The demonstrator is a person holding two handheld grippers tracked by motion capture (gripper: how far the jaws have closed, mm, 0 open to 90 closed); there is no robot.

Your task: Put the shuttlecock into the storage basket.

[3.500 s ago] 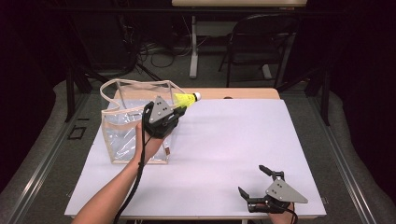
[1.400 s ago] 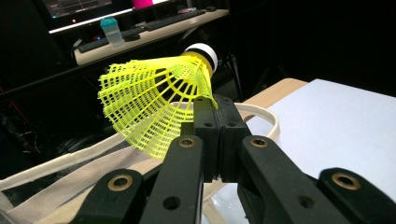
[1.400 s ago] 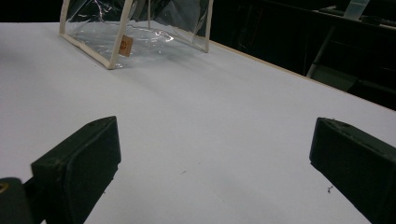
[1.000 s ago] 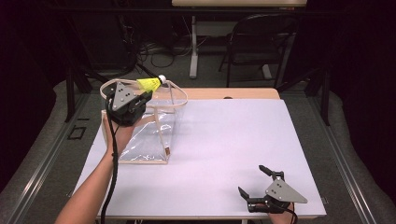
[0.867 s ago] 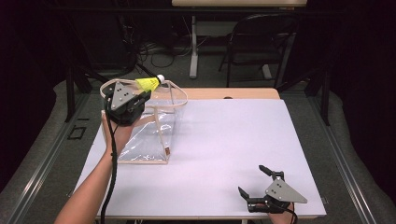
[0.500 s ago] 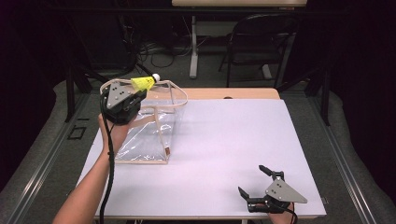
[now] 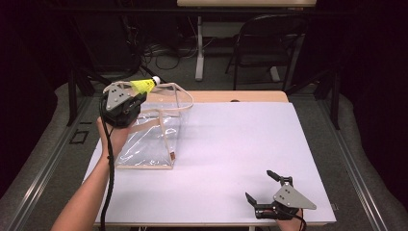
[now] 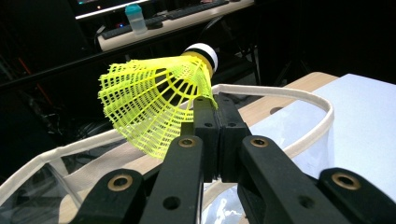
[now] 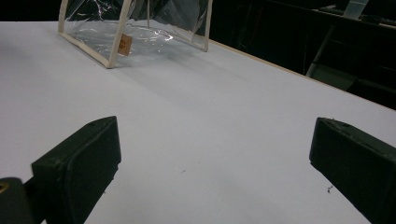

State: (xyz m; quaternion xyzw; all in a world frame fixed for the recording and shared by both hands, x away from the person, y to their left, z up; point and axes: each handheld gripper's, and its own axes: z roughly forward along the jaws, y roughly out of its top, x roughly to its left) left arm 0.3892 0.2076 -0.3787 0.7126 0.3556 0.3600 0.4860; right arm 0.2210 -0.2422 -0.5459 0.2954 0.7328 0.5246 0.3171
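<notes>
The left gripper is raised above the desk's far left corner, its jaws pressed tight on the edge of a yellow shuttlecock's mesh skirt. In the left gripper view the gripper pinches the skirt's rim where the net narrows, and the shuttlecock lies tilted, its white cork with a black band pointing up and away, the wide skirt flaring toward the left of that view. The shuttlecock hangs in the air over the mouth of a clear bag, near the bag's far left rim, and touches nothing but the jaws. The bag stands open on the white sheet covering the desk, near the left edge, with cream trim along its seams, a looped handle arching over the top and a small brown tag at its near right corner. The right gripper rests low at the near right corner of the desk, well apart from the bag, its jaws spread wide with nothing between them; in the right gripper view the gripper frames only bare white sheet, with the bag farther off.
</notes>
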